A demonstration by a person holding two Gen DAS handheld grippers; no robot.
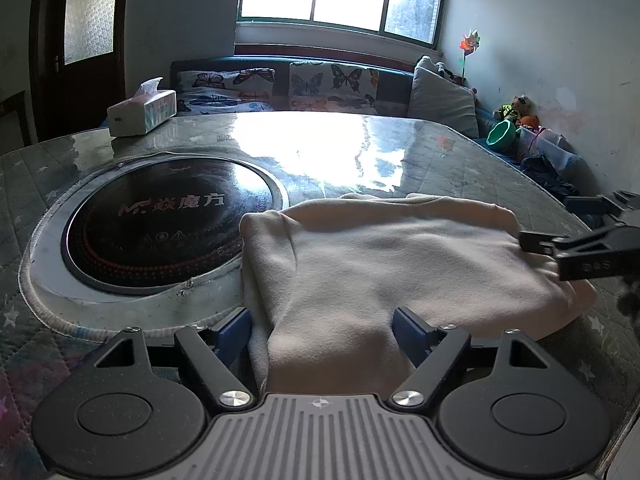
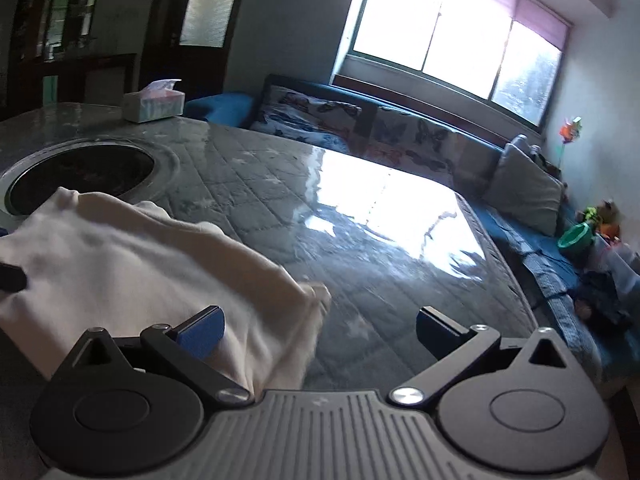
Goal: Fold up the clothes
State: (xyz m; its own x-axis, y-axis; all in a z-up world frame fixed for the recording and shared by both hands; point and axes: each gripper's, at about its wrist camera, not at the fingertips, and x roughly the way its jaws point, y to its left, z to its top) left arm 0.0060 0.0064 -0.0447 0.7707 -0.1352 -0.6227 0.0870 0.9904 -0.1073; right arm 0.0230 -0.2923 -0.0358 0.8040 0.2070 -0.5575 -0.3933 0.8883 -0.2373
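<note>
A cream fleece garment (image 1: 384, 256) lies folded on the quilted, plastic-covered table (image 1: 440, 152). My left gripper (image 1: 324, 330) stands wide open at its near edge, and a fold of the cloth runs between the two blue-padded fingers down to the gripper's base. The right gripper (image 1: 560, 224) reaches in from the right over the garment's right end. In the right wrist view that gripper (image 2: 320, 332) is open wide, with its left finger above the garment's (image 2: 140, 256) near corner and nothing pinched. That view is blurred by motion.
A round black induction hob (image 1: 168, 220) is set into the table left of the garment. A tissue box (image 1: 142, 110) stands at the far left corner. Behind the table runs a sofa with butterfly cushions (image 1: 320, 84). Toys and a green bowl (image 1: 502, 136) sit at the right wall.
</note>
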